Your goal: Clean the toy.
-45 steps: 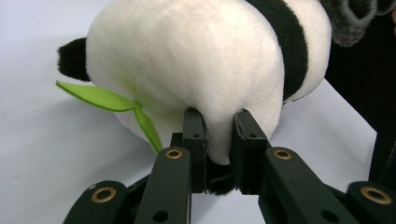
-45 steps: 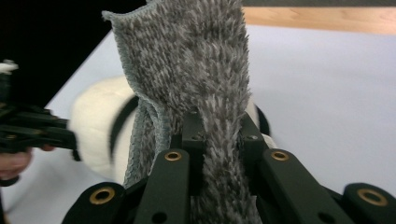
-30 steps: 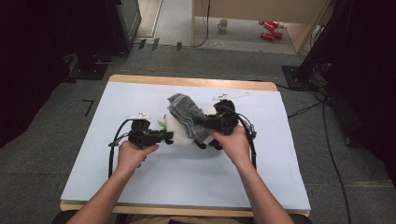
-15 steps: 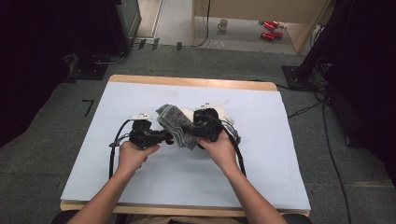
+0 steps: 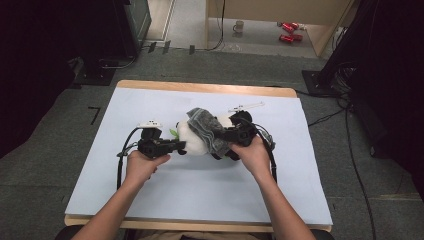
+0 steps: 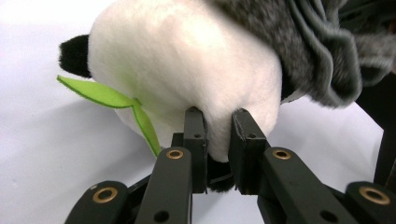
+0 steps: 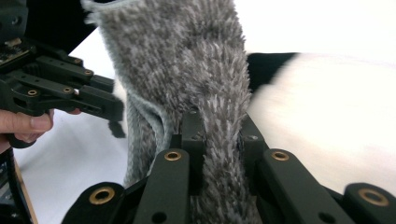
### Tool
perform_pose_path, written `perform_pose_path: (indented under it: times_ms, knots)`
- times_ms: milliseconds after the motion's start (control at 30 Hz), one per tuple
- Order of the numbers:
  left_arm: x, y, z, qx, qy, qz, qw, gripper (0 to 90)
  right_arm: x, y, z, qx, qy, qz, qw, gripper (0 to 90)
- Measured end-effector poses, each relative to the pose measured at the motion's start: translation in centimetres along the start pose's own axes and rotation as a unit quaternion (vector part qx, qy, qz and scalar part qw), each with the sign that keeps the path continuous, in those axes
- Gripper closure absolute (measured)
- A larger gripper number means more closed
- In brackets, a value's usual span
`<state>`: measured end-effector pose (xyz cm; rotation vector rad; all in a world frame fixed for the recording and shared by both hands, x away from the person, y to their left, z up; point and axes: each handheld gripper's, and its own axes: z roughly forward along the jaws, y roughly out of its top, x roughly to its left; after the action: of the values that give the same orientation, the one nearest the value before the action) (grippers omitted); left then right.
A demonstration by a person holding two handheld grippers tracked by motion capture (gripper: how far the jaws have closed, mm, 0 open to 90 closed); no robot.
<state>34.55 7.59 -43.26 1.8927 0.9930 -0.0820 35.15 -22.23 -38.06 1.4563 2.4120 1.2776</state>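
Observation:
A white plush panda (image 5: 191, 141) with black patches and a green felt leaf (image 6: 100, 93) lies at the middle of the table. A grey fuzzy cloth (image 5: 206, 130) is draped over it. My left gripper (image 5: 181, 146) comes in from the left and is shut on the panda's white body (image 6: 187, 56); its jaws have just closed a little more on the plush. My right gripper (image 5: 221, 138) comes from the right and is shut on a fold of the grey cloth (image 7: 196, 60), pinched between its jaws (image 7: 219, 121). Beside the cloth the panda (image 7: 327, 107) lies blurred, and my left gripper (image 7: 60, 91) is beyond.
A white sheet (image 5: 150, 200) covers the wooden table. A thin white strip (image 5: 246, 106) lies just behind the panda. Cables trail from both grippers over the sheet. Beyond the far edge are a grey floor, a mug (image 5: 239, 25), red cans (image 5: 287, 31) and dark cabinets.
The right gripper swung left with the grey cloth over the panda, then came back right and slightly lower, still pinching it. The left hand has kept its place.

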Motion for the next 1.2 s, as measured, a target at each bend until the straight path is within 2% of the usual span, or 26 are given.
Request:
perform_pose_path:
  times_ms: [233,433,567,767,967,1000,1100,1133,1200]
  knots:
    - [0.1,0.0,0.0,0.002,-0.001,0.000,1.0000,79.8,-2.4,-0.2,-2.3,-0.017,-0.007,0.024,0.9995,78.9]
    - [0.2,0.0,0.0,0.005,-0.002,-0.001,1.0000,80.4,-3.8,-0.4,-3.1,-0.023,-0.017,0.039,0.9988,78.9]
    - [0.2,0.0,0.0,0.005,-0.003,-0.003,1.0000,80.9,-5.2,-0.8,-3.7,-0.026,-0.024,0.056,0.9978,78.9]
    - [0.2,0.0,0.1,0.010,-0.002,-0.001,1.0000,81.6,-6.9,-1.6,-3.9,-0.032,-0.030,0.078,0.9960,78.9]
    - [0.5,-0.1,0.0,0.012,0.001,-0.006,0.9999,82.4,-8.1,-2.1,-4.0,-0.029,-0.069,0.087,0.9934,79.2]
    - [0.5,-0.1,0.0,0.013,0.002,-0.005,0.9999,82.4,-8.4,-2.2,-4.0,-0.028,-0.071,0.091,0.9930,79.2]
    - [0.6,-0.1,0.0,0.014,0.002,-0.006,0.9999,82.5,-9.3,-2.8,-3.4,-0.038,-0.056,0.102,0.9925,79.3]
    - [0.6,-0.2,0.0,0.015,0.002,-0.006,0.9999,82.5,-9.5,-3.0,-3.2,-0.037,-0.059,0.102,0.9924,79.4]
    - [0.6,-0.2,0.0,0.015,0.003,-0.006,0.9999,82.6,-10.0,-3.4,-2.8,-0.025,-0.083,0.104,0.9907,79.5]
